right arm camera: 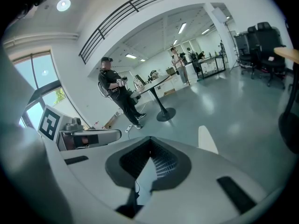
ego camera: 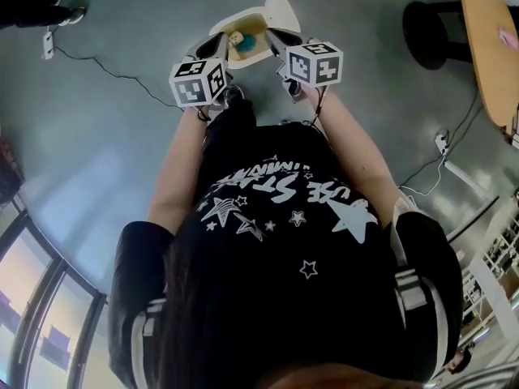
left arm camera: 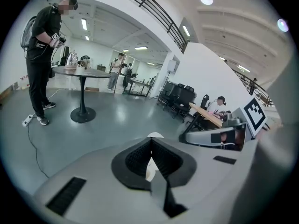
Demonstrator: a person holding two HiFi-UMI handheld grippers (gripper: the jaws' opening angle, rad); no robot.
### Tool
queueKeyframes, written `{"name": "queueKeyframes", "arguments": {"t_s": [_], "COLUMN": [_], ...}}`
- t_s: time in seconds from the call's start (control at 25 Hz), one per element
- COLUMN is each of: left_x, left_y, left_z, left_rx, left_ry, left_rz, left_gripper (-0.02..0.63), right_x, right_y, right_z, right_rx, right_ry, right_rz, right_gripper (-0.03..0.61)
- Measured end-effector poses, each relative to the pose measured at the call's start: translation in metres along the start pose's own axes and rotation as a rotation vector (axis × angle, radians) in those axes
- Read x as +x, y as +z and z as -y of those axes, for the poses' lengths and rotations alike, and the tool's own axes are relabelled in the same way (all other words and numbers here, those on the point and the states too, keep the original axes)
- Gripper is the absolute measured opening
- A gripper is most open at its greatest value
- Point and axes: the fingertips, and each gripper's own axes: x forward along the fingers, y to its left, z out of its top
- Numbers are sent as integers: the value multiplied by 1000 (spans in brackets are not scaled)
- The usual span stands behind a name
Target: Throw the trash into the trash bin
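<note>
A: Jaw state of the left gripper (left arm camera: 150, 143)?
B: Ribbed pads meet at the tip. The jaws are together, with nothing visibly clamped. A pale patch shows through the slit below the tip; I cannot tell what it is.
A: And the right gripper (right arm camera: 149, 142)?
B: Same. The jaws are closed on each other, with only grey floor (right arm camera: 243, 106) and a dark cable (right arm camera: 136, 189) seen through the gap.
A: Where is the trash (ego camera: 240, 42)?
B: In the head view it lies inside the white trash bin (ego camera: 235, 19), on the floor just ahead of the person. The pieces are teal and yellowish, too small to identify. The lid (ego camera: 282, 8) stands raised at the far right of the bin.
A: Grippers relative to the bin?
B: Side by side, with tips aimed at the open bin, one at each side of its near rim. Whether they touch it is unclear.
</note>
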Motion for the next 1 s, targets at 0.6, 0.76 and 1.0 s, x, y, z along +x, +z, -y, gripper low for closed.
{"name": "queueKeyframes", "arguments": {"t_s": [0.6, 0.76, 1.0], "left_x": [-43, -58, -73], "left_y": [-27, -34, -41], "left_z": [98, 122, 144], "left_rx": [13, 35, 37], "left_ry": [76, 87, 109], "left_rz": [134, 152, 174], "left_gripper": [11, 11, 11], "right_x": [-96, -123, -153], "right_y": [-22, -20, -26], "right_z": [2, -5, -3], "right_rx": [-94, -73, -93], "right_ry": [134, 203, 219], "right_rz": [57, 115, 135], "right_gripper": [6, 6, 6]}}
